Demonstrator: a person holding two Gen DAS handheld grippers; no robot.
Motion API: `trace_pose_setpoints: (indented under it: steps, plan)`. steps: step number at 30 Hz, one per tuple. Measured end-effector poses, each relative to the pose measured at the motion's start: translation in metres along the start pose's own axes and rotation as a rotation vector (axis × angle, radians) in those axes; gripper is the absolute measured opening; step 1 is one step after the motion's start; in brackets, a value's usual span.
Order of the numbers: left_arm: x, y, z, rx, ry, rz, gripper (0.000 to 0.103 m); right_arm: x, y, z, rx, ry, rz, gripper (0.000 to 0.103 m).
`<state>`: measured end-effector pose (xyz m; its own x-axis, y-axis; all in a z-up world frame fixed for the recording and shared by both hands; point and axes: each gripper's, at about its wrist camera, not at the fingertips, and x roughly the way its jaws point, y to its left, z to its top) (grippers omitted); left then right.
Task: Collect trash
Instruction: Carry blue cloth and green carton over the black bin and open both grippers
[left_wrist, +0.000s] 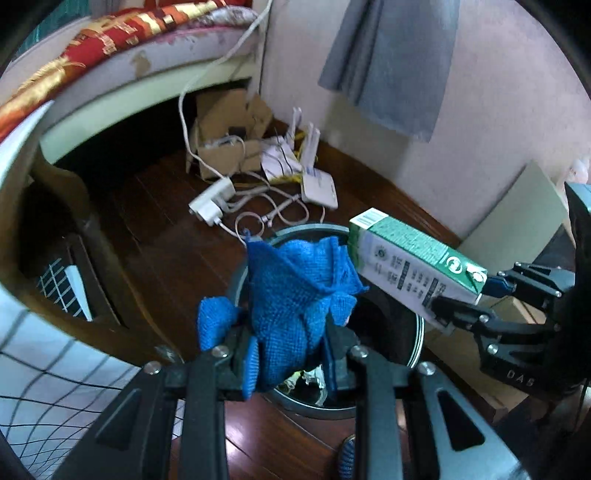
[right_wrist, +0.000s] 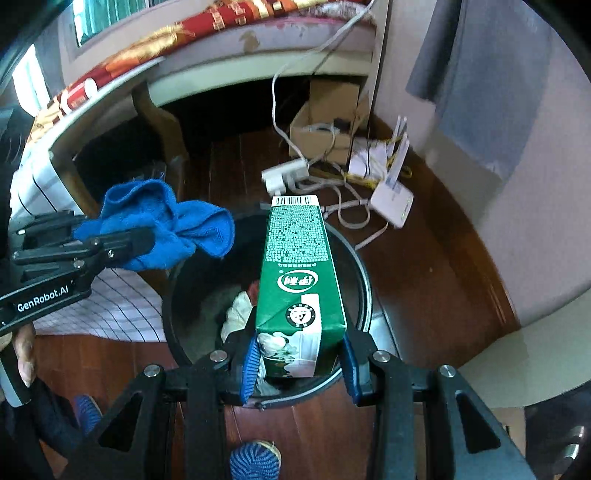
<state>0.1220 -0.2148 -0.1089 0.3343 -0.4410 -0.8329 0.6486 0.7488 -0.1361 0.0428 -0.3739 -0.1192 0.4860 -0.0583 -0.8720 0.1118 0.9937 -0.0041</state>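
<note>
two grippers hang over a round dark bin (right_wrist: 364, 291) on the wooden floor (right_wrist: 436, 280), each one holding something. the left gripper (left_wrist: 291, 354) is clamped on a crumpled blue cloth (left_wrist: 295, 291); the cloth bunches up ahead of its blue pads (left_wrist: 252, 365) and spills a little over the left finger, above the bin's opening. to its right, the right gripper (right_wrist: 299, 363) grips a green and white carton (right_wrist: 295, 266) by its bottom end, a blue pad pressed on either side, with the barcode end pointing away from the gripper over the bin's far rim. in the left wrist view the carton juts in from the right, tilted, its far corner just beside the cloth; whether they touch i cannot tell.

below the right gripper, inside the bin, lies some pale crumpled rubbish (right_wrist: 238, 314). beyond both grippers, well past the bin, a white power strip (left_wrist: 212, 201), a tangle of cables (left_wrist: 266, 206), a white router (left_wrist: 319, 190) and an open cardboard box (left_wrist: 229, 136) lie on the floor near the wall. a fingertip (right_wrist: 24, 360) of the person holding the left gripper shows at the left edge of the right wrist view, and a blue striped shoe (right_wrist: 255, 461) lies below the right gripper.
</note>
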Motion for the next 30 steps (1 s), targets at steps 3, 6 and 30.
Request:
trace_pose_setpoints:
  steps: [3,6,30]
  plan:
    - [0.021,0.0,0.001,-0.002,0.057,-0.021,0.03,0.013,-0.002,-0.006,-0.005,0.038,0.016,0.04]
    - [0.038,0.001,-0.003,-0.015,0.105,-0.046,0.068,0.038,0.002,-0.011,-0.063,0.137,0.011,0.053]
    - [0.01,0.016,-0.012,-0.026,0.072,0.125,0.103,0.028,-0.007,-0.003,-0.02,0.09,-0.127,0.103]
